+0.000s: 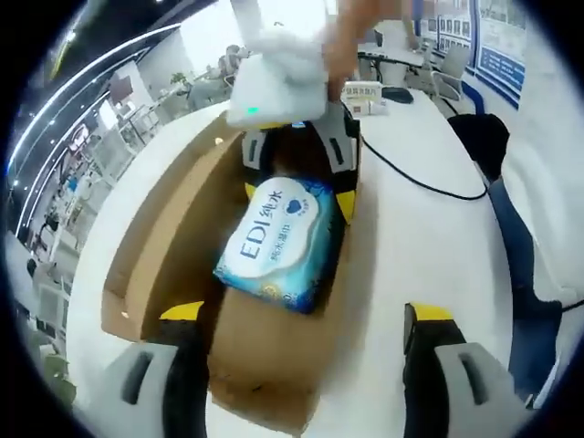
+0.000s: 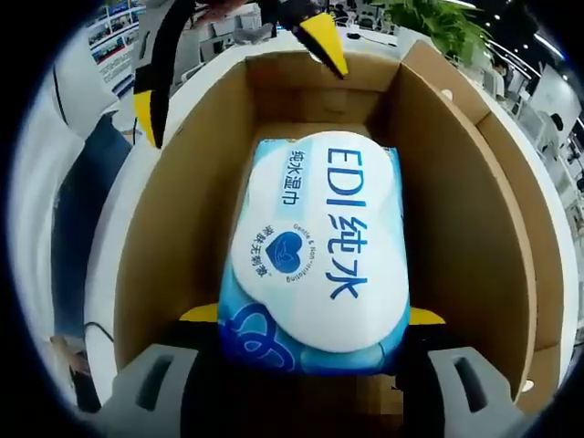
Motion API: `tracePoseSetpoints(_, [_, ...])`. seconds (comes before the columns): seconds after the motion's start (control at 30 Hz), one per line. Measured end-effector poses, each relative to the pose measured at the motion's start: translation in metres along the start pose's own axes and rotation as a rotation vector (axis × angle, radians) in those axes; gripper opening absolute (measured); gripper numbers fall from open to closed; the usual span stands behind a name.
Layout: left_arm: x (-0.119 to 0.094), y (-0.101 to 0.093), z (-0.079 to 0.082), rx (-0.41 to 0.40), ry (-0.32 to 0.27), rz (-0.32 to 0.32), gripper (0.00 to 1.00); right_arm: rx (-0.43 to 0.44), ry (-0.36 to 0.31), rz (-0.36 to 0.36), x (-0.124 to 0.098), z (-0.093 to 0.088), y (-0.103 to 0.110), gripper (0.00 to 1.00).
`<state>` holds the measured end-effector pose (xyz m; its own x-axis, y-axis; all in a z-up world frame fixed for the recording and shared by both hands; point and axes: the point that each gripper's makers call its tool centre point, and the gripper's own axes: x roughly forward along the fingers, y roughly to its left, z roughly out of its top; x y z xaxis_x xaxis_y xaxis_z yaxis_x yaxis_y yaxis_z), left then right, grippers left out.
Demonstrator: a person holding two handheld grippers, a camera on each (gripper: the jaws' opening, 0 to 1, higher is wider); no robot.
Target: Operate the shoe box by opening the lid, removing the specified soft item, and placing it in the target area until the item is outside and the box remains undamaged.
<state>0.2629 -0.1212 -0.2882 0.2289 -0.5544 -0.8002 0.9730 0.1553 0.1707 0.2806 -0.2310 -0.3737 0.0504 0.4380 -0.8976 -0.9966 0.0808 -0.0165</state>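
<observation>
The table (image 1: 429,246) carries the open box (image 2: 456,228). Inside the box, the wipes pack (image 2: 315,246) is pinched at one end by the right gripper (image 2: 310,319). The left gripper (image 1: 306,315), spread and empty, hovers at the box's near end. Removal is underway, I judge; next, lift the pack clear of the walls.

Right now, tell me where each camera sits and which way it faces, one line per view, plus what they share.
Left gripper view: rides the left gripper, jaws open, facing along the open brown cardboard shoe box on the white table; the right gripper reaches in opposite.
Right gripper view: rides the right gripper, looking down into the box, jaws closed on the blue-and-white wet wipes pack; the left gripper shows at top.
Shared: box, pack, each other's gripper.
</observation>
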Motion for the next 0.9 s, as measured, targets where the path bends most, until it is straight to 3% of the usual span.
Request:
tracePoseSetpoints(0.3, [-0.009, 0.033, 0.007, 0.007, -0.056, -0.011, 0.92, -0.001, 0.001, 0.004, 0.001, 0.0, 0.0, 0.74])
tracePoseSetpoints(0.43, [0.0, 0.038, 0.011, 0.037, -0.059, -0.049, 0.91, -0.001, 0.004, 0.004, 0.001, 0.0, 0.001, 0.75])
tracePoseSetpoints(0.53, [0.012, 0.034, 0.017, 0.1, -0.057, -0.102, 0.96, -0.001, 0.005, 0.005, 0.001, -0.001, 0.0, 0.75])
tracePoseSetpoints(0.6, [0.017, 0.039, 0.021, 0.097, -0.073, -0.121, 0.99, 0.0, 0.004, 0.006, 0.0, -0.001, 0.0, 0.75])
tracePoseSetpoints(0.67, [0.018, 0.038, 0.02, 0.061, -0.051, -0.155, 0.99, 0.002, 0.001, 0.009, 0.0, -0.001, 0.0, 0.75])
tracePoseSetpoints(0.9, [0.01, 0.038, 0.04, 0.028, -0.14, -0.193, 0.86, 0.0, -0.003, 0.009, 0.0, -0.001, -0.001, 0.75])
